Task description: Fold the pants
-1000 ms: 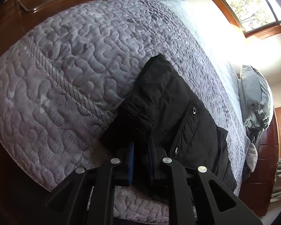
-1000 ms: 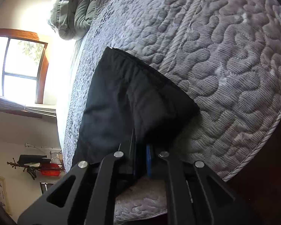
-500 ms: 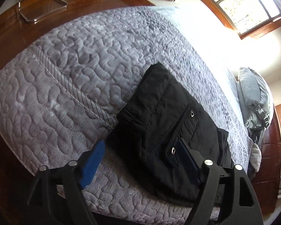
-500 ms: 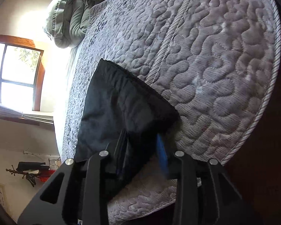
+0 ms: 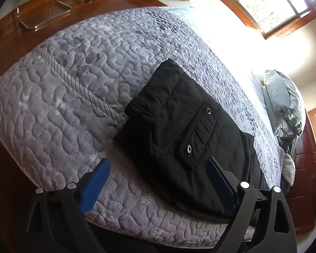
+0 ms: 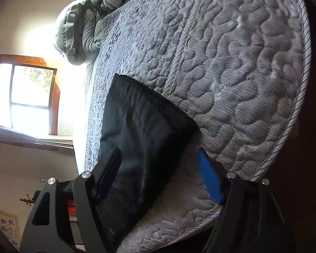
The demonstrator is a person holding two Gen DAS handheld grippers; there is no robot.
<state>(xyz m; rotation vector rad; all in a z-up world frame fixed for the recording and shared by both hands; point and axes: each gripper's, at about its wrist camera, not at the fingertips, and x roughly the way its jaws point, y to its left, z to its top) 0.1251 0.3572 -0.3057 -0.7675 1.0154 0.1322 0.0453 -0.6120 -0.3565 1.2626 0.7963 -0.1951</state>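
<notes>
Black pants [image 5: 185,130] lie folded into a flat rectangle on the grey quilted bed [image 5: 78,84], near its edge. A snap pocket flap faces up in the left wrist view. My left gripper [image 5: 158,181] is open, its blue pads apart on either side of the near end of the pants, holding nothing. In the right wrist view the pants [image 6: 141,139] show a plain smooth side. My right gripper [image 6: 160,172] is open around the pants' near corner, empty.
The bed edge [image 6: 292,122] curves close on the right. Grey pillows [image 5: 284,103] and bunched bedding [image 6: 80,31] lie at the head. A metal chair frame [image 5: 42,10] stands on the wooden floor. Windows [image 5: 269,2] are behind.
Both grippers were shut on the pants' near edge a second ago. They have opened wide, let the pants go, and drawn back; the pants now rest flat on the bed.
</notes>
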